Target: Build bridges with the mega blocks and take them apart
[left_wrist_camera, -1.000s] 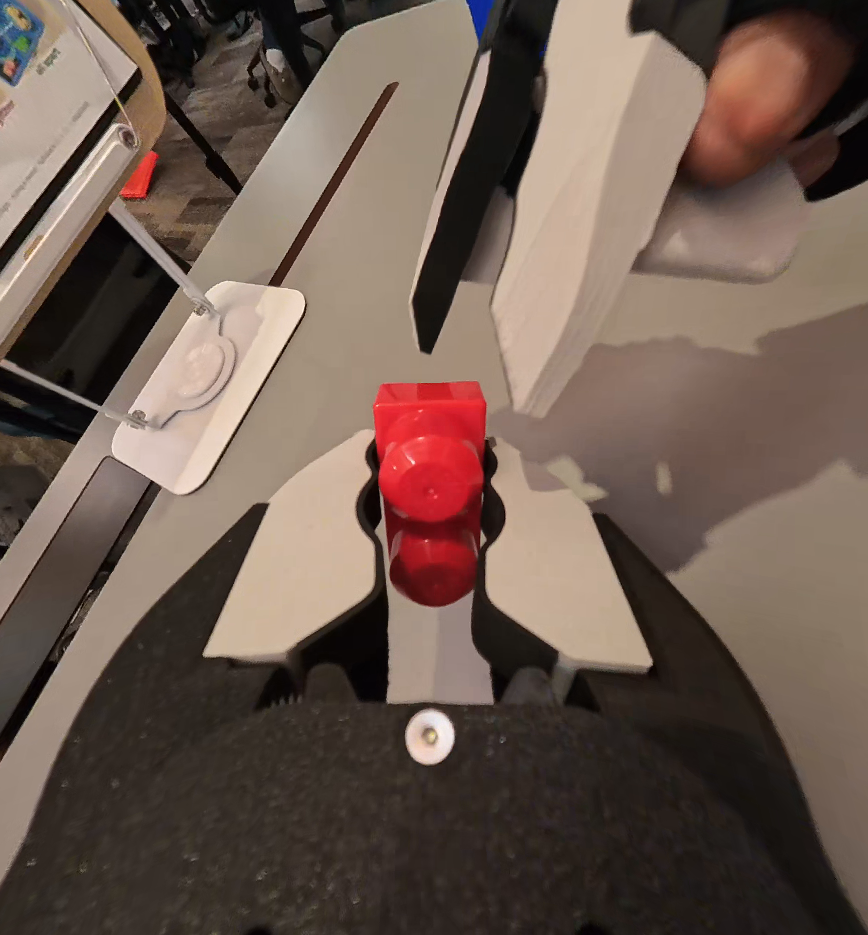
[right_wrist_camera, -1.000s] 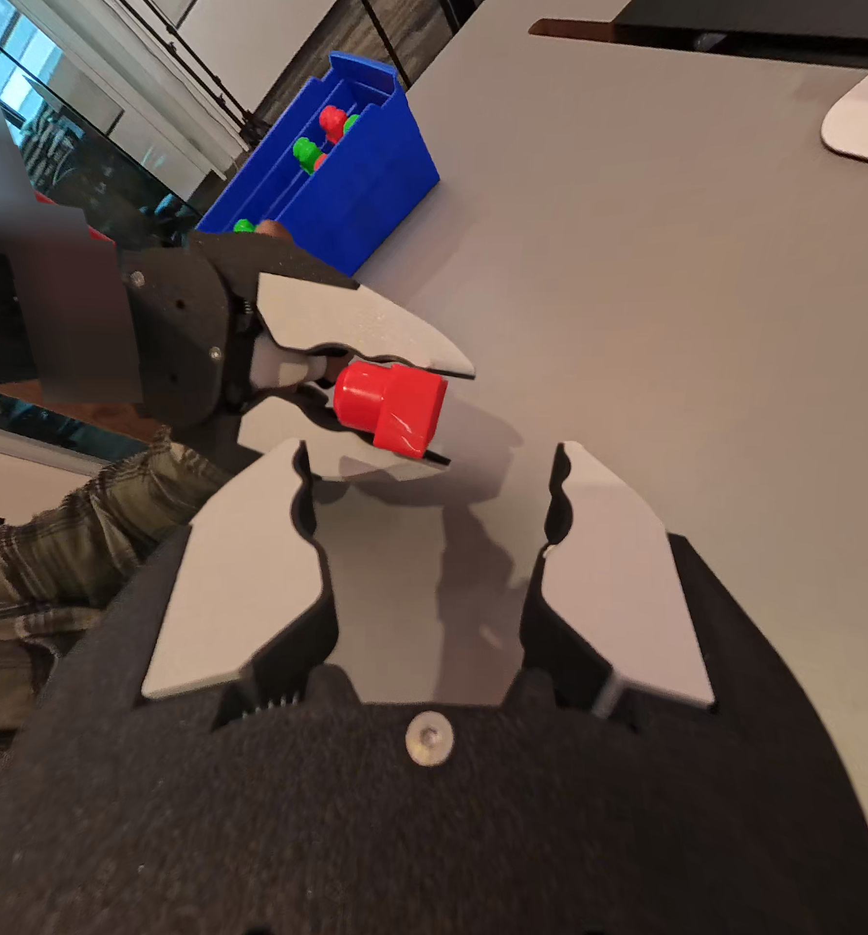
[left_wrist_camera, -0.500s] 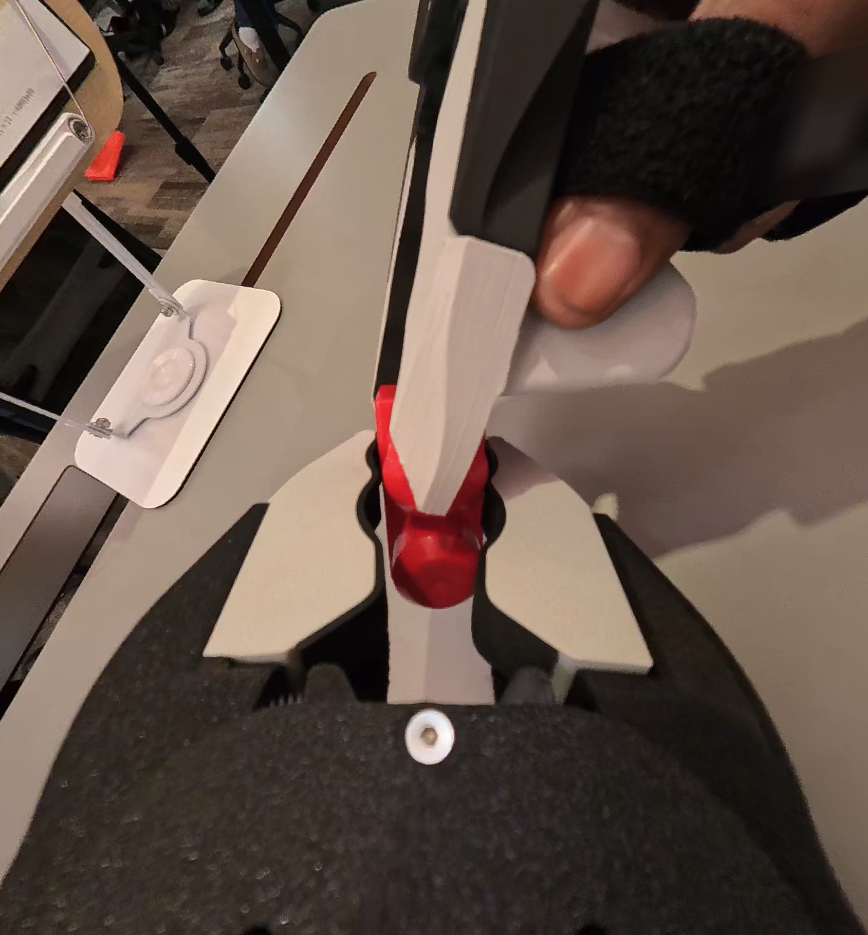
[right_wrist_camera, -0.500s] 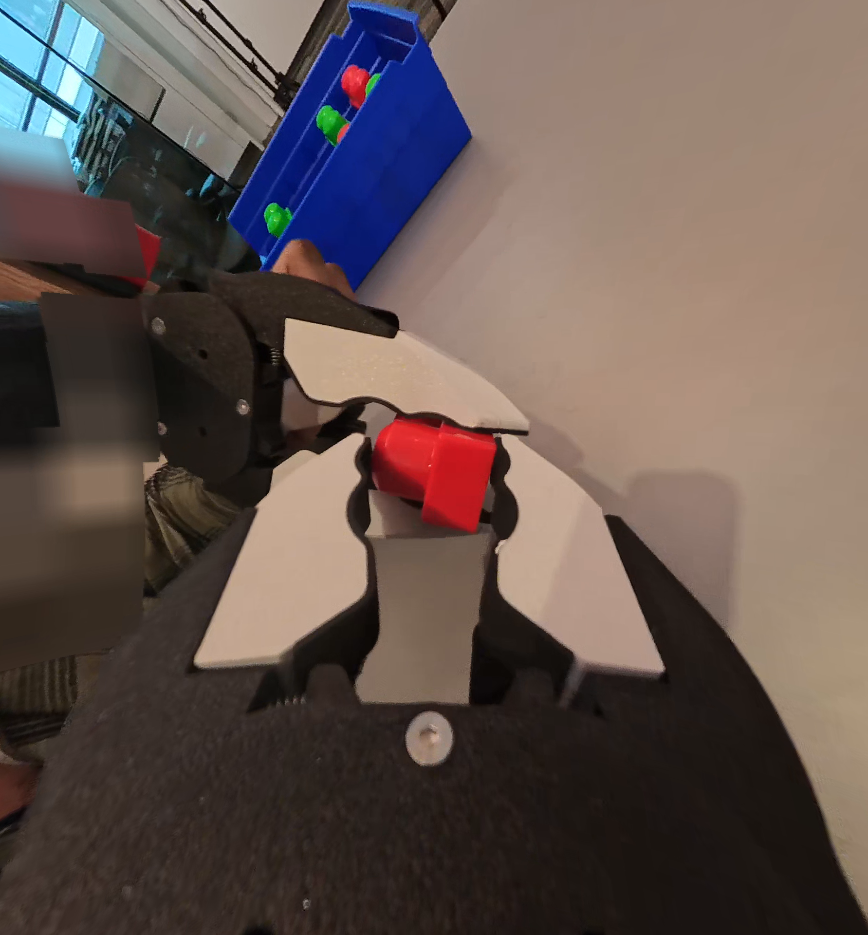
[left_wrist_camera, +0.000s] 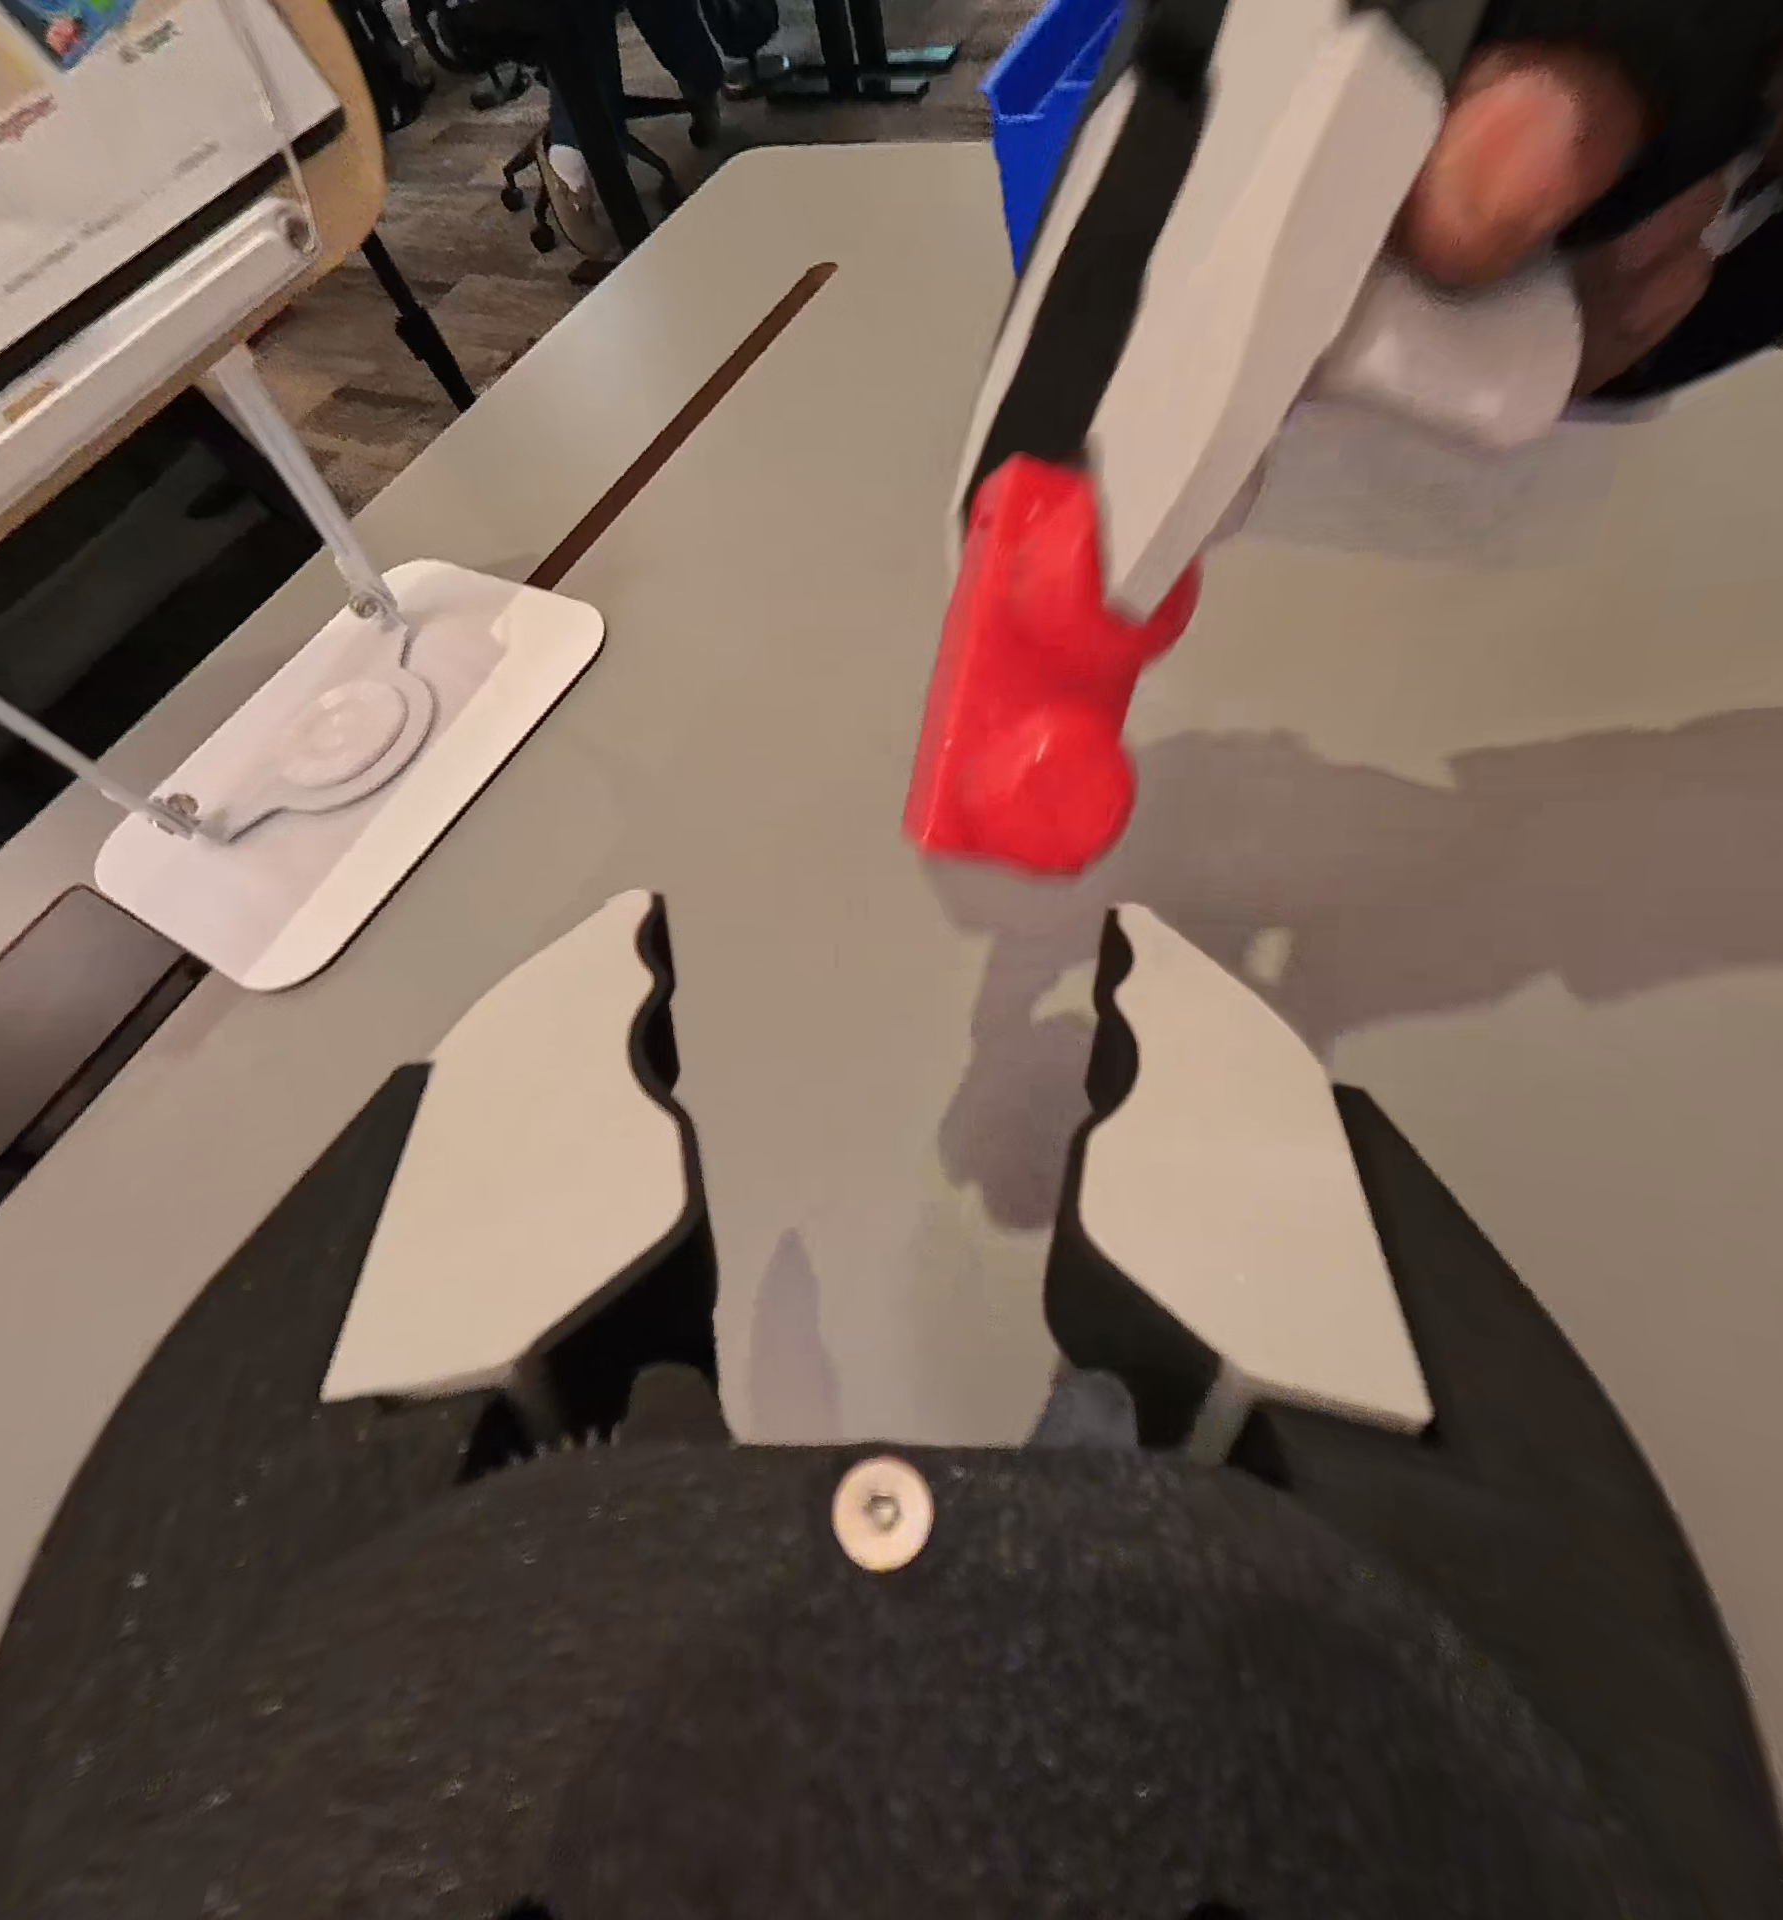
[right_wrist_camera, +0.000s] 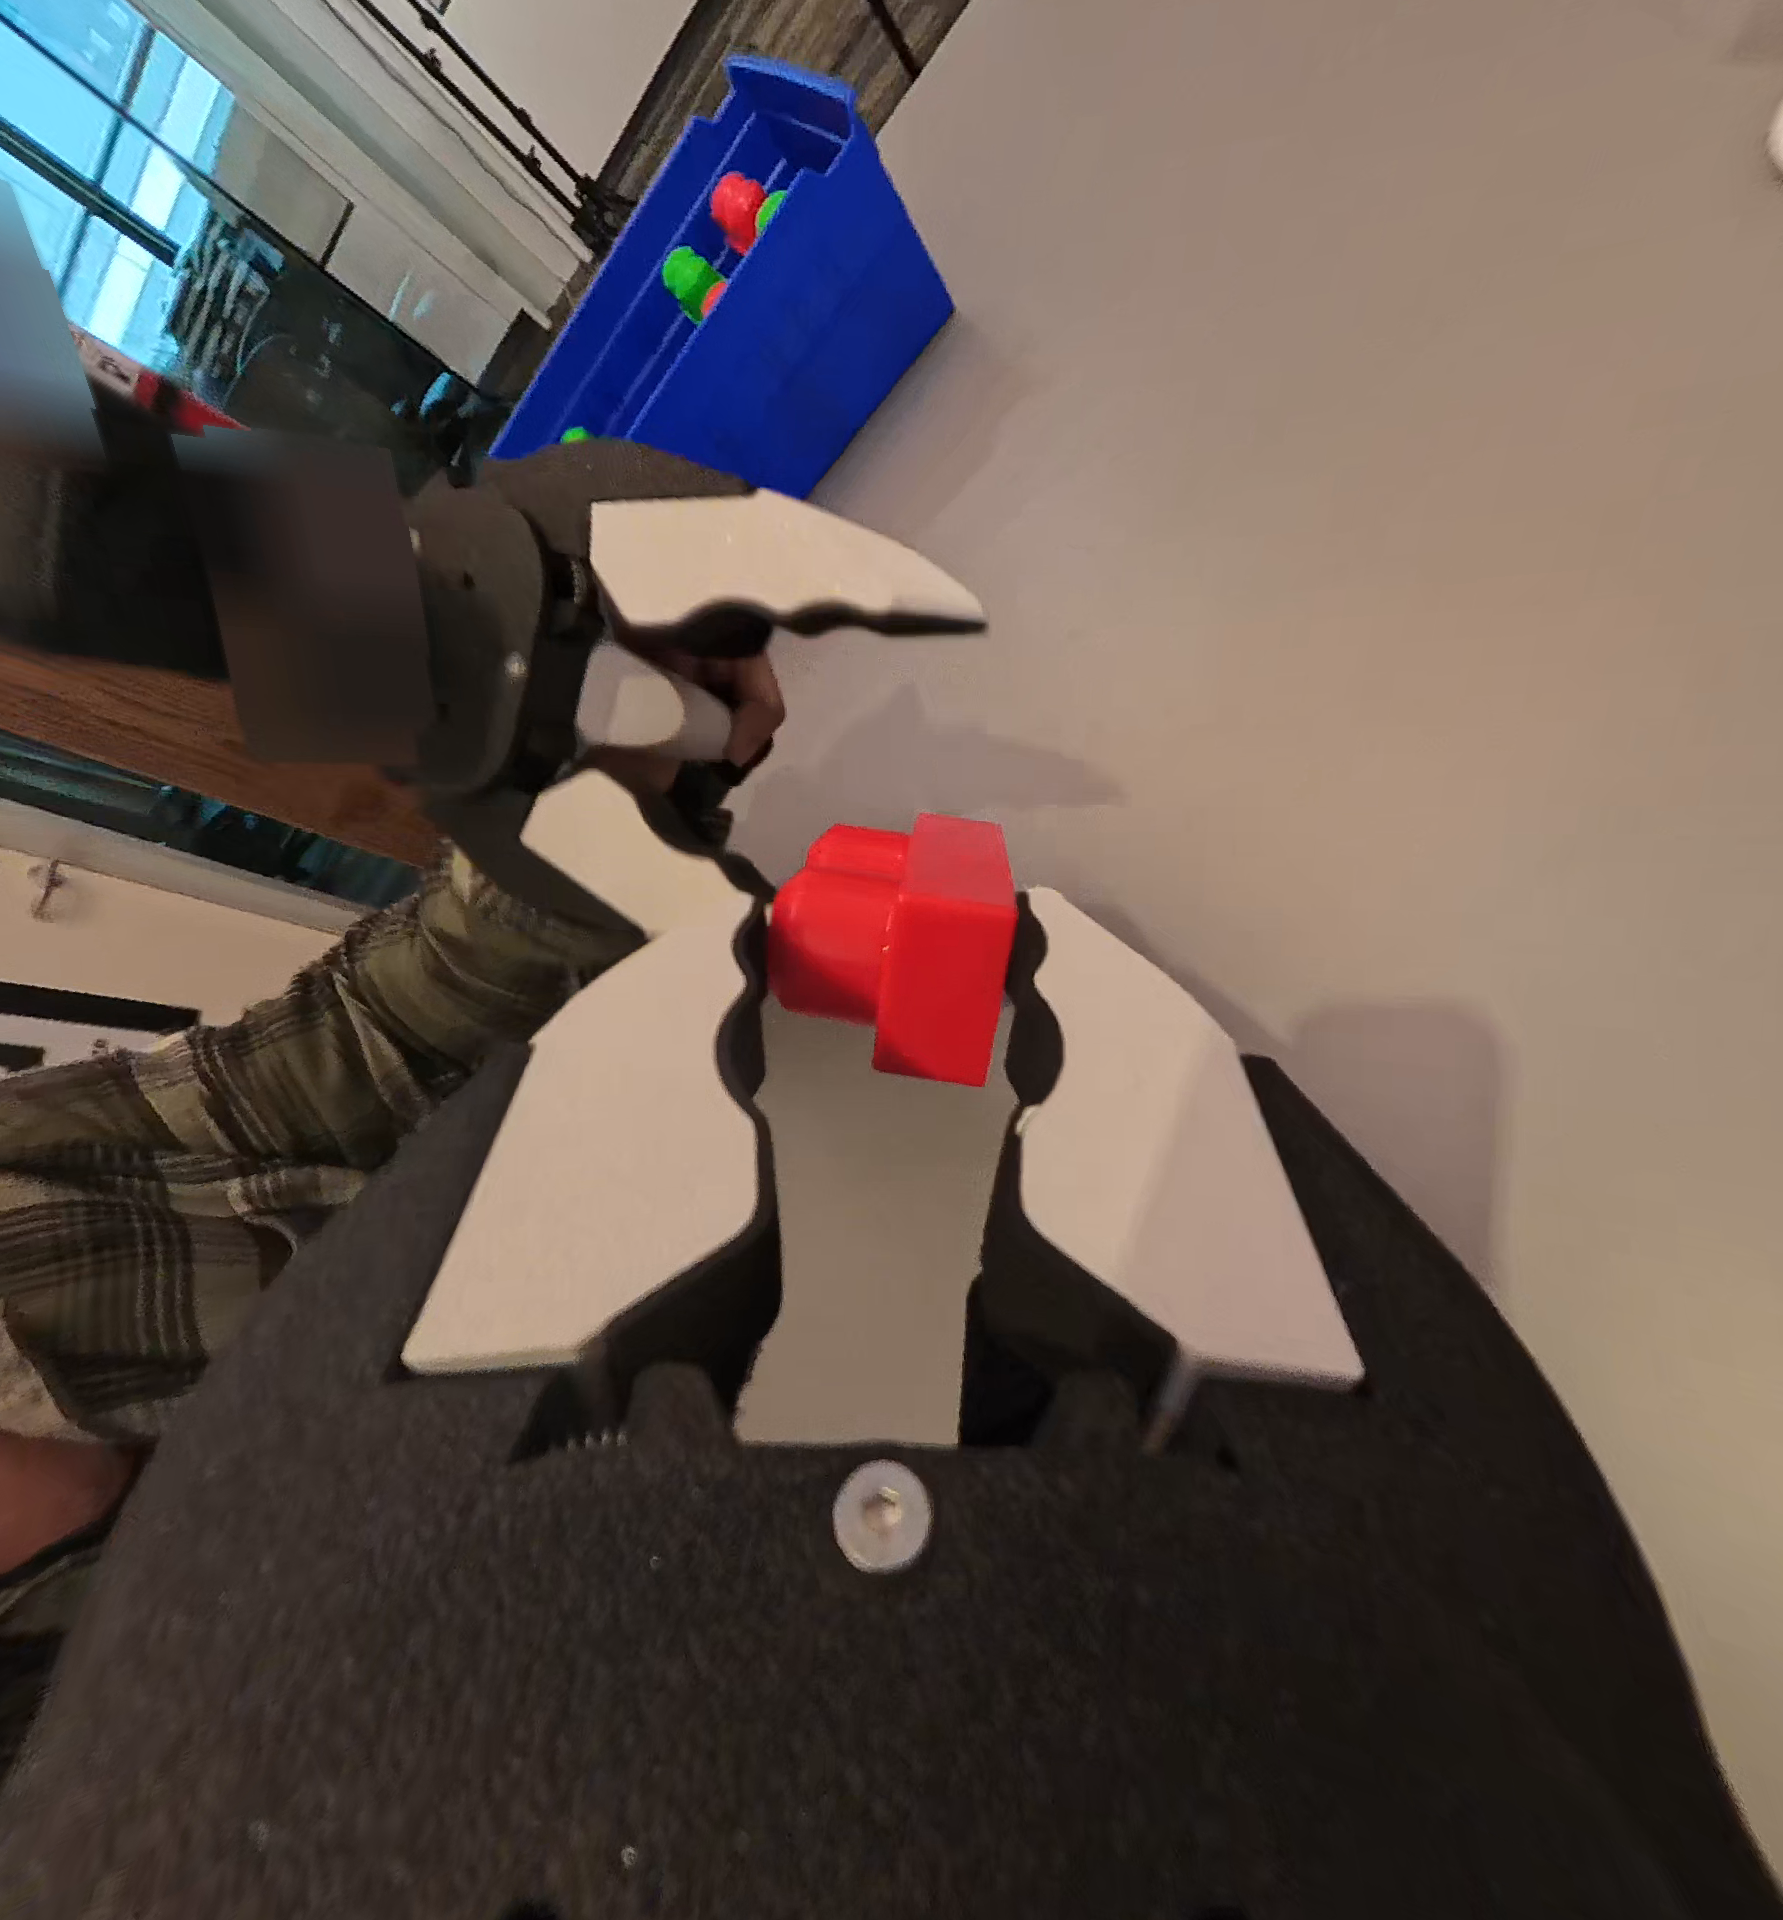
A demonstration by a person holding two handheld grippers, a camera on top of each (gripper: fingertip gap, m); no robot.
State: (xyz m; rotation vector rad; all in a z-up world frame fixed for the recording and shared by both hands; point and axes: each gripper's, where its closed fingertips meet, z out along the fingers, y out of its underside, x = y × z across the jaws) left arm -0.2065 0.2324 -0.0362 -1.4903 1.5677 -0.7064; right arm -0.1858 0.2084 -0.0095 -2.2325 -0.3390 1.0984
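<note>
A red two-stud mega block (right_wrist_camera: pixel 897 951) is clamped between the fingers of my right gripper (right_wrist_camera: pixel 887 935), studs pointing left, held above the grey table. In the left wrist view the same red block (left_wrist_camera: pixel 1032 707) hangs from the right gripper (left_wrist_camera: pixel 1095 540), which reaches in from the upper right. My left gripper (left_wrist_camera: pixel 882 935) is open and empty just below and in front of the block. It also shows in the right wrist view as the open left gripper (right_wrist_camera: pixel 866 748), just left of the block.
A blue bin (right_wrist_camera: pixel 762 343) with red and green blocks stands at the table's far edge; a corner of it shows in the left wrist view (left_wrist_camera: pixel 1043 135). A white stand base (left_wrist_camera: pixel 347 769) sits at the table's left. The grey table (left_wrist_camera: pixel 1489 1143) spreads to the right.
The red block has passed from my left gripper to my right. The right gripper closed on it and lifted it away; the left gripper opened and drew back.
</note>
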